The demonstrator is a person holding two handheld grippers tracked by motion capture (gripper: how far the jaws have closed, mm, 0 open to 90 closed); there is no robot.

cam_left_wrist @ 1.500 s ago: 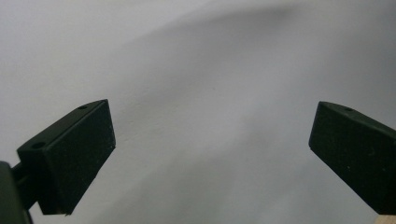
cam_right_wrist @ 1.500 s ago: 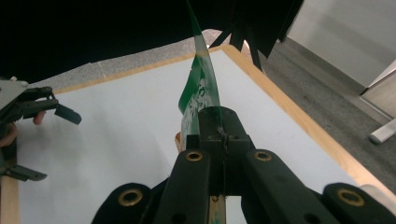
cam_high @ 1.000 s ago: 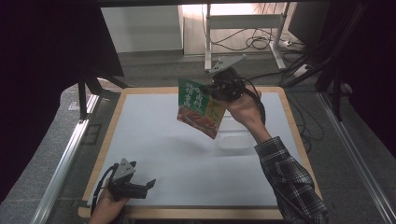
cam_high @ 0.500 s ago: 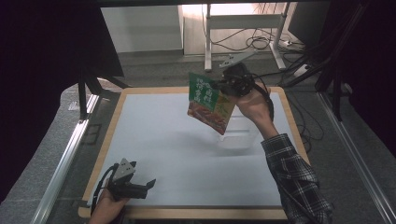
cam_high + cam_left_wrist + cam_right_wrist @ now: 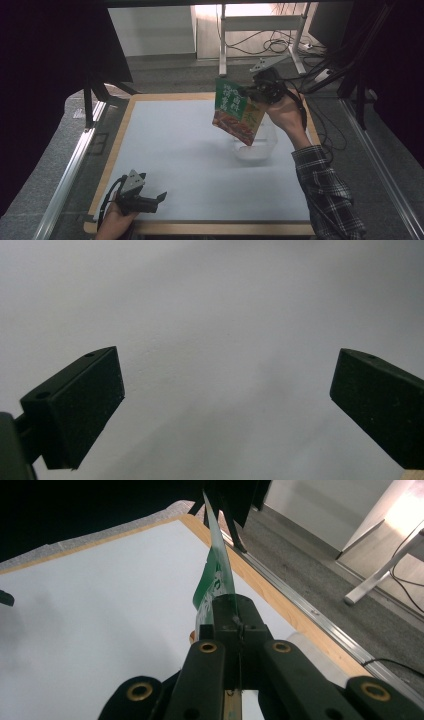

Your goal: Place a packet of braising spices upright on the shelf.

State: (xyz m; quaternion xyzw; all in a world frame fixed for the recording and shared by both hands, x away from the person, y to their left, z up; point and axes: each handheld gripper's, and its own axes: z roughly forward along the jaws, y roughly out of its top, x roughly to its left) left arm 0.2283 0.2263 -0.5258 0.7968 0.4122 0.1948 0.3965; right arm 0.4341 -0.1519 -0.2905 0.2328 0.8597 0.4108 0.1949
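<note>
The food pouch [image 5: 235,110] carries large white characters on its green upper panel; they are too small and blurred to read. No other text is legible.

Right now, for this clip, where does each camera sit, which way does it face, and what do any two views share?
High view: above the person's side, looking forward and down on the white table; both forearms, left hand-held gripper, right hand-held gripper.
Left gripper view: low over the table, between its open jaws.
Right gripper view: along shut jaws pinching the green food pouch.
Shared: high and right gripper views both show the pouch.
</note>
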